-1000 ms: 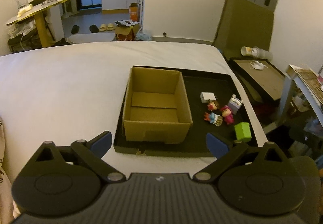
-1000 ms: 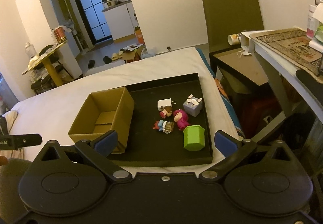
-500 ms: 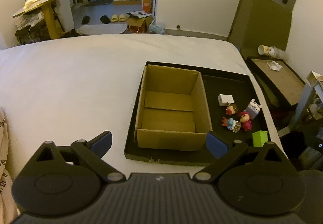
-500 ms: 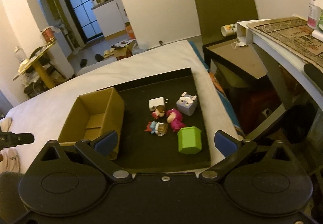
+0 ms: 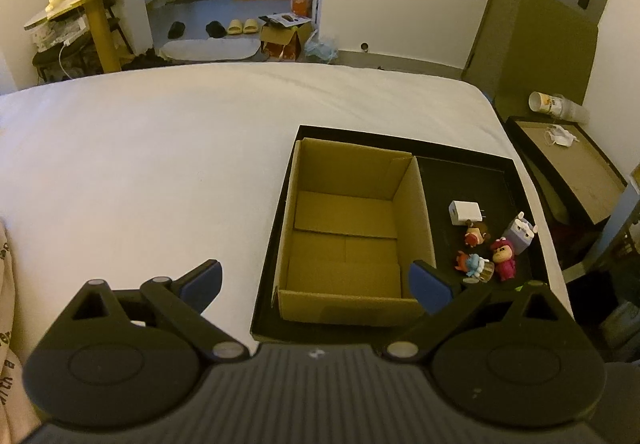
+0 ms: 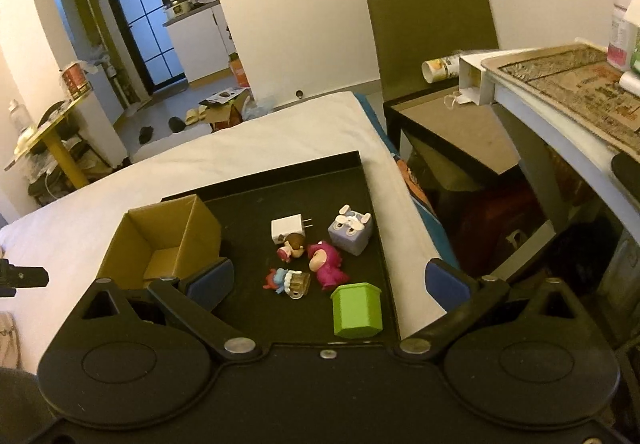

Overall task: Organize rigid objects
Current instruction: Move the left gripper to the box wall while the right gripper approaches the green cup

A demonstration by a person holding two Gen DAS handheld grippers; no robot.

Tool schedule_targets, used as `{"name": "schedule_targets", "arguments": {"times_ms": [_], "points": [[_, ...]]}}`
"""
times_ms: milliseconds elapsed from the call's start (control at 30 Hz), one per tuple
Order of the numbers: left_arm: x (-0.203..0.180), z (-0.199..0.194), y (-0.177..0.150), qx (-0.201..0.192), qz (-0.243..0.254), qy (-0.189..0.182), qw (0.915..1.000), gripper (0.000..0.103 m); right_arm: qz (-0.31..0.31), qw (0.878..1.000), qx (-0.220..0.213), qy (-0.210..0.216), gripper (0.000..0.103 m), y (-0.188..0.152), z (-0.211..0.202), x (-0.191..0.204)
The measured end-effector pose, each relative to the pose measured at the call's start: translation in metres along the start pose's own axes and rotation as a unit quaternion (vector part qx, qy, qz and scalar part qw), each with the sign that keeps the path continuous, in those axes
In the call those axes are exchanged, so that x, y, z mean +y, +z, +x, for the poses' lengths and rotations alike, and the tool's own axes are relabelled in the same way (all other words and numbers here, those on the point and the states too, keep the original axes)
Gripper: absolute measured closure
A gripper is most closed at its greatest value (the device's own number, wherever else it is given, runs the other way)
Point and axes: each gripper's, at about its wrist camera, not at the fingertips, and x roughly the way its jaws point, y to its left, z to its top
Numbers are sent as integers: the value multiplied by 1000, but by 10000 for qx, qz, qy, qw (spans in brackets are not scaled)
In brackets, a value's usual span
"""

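An open, empty cardboard box (image 5: 348,232) (image 6: 160,244) stands at the left of a black tray (image 5: 472,180) (image 6: 288,184) on the white bed. To its right lie a white charger (image 6: 286,230), a lilac cube toy (image 6: 351,234), a pink figure (image 6: 326,264), a brown-haired figure (image 6: 292,246), a blue-haired figure (image 6: 286,282) and a green box (image 6: 356,310). My left gripper (image 5: 316,284) is open and empty above the box's near edge. My right gripper (image 6: 328,280) is open and empty above the toys.
The white bed (image 5: 160,164) spreads to the left. A dark side table (image 6: 452,132) and a desk (image 6: 560,84) stand to the right of the bed. A paper cup (image 6: 438,68) lies on the side table.
Both grippers have shifted: the left view has swung left, so the box sits further right. The right gripper has moved closer over the toys. Both stay open.
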Motion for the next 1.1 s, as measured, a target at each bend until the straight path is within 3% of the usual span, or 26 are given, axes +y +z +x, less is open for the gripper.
{"name": "schedule_targets", "arguments": {"times_ms": [500,833,1100], "points": [[-2,43,18,483,-18,-3,9988,10,33,9980,602,-169,1,5,42,-3],[5,78,22,763,-167,25,9969,30,148,9939,1066,-238,24,6,78,-16],[16,104,23,1028,-310,158,9941,32,130,9898,1404,-215,27,2,105,-16]]}}
